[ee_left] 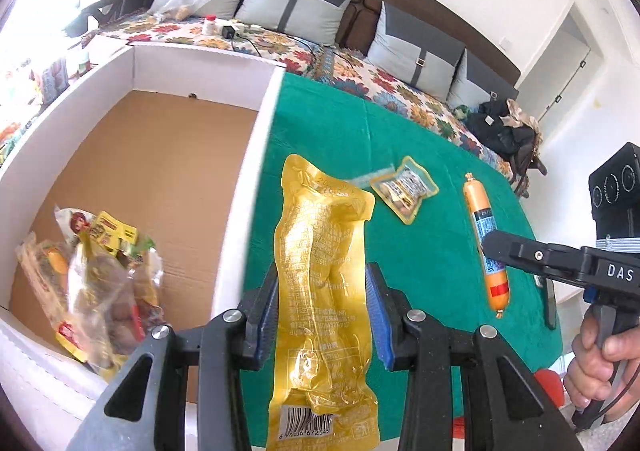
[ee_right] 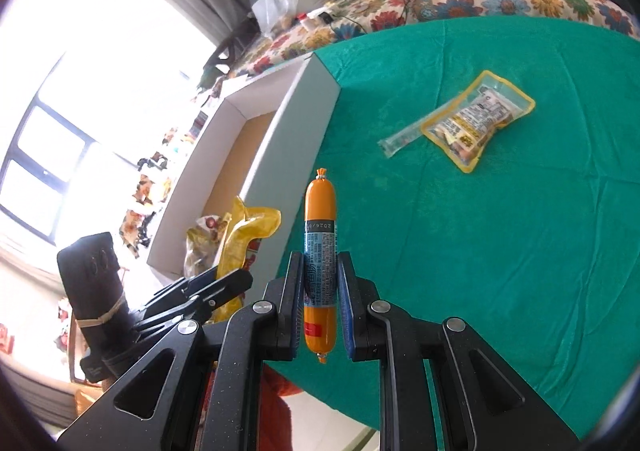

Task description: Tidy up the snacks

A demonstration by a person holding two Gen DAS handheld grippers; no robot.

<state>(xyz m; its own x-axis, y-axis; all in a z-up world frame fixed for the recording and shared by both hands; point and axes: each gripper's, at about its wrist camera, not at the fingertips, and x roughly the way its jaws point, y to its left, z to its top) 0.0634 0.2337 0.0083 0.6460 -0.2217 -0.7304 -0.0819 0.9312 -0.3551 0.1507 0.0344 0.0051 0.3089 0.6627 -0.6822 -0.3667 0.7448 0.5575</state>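
My left gripper is shut on a long yellow vacuum pack, held above the green cloth beside the white cardboard box. My right gripper is shut on an orange sausage stick, lifted over the green table. From the left wrist view the right gripper shows at the right, clamping the sausage. From the right wrist view the left gripper shows with its yellow pack near the box. A small yellow-edged snack packet lies on the cloth, a clear thin stick packet beside it.
Several snack bags lie piled in the box's near left corner on its brown floor. The green tablecloth covers the table. A floral-covered sofa with grey cushions runs behind. A hand holds the right gripper's handle.
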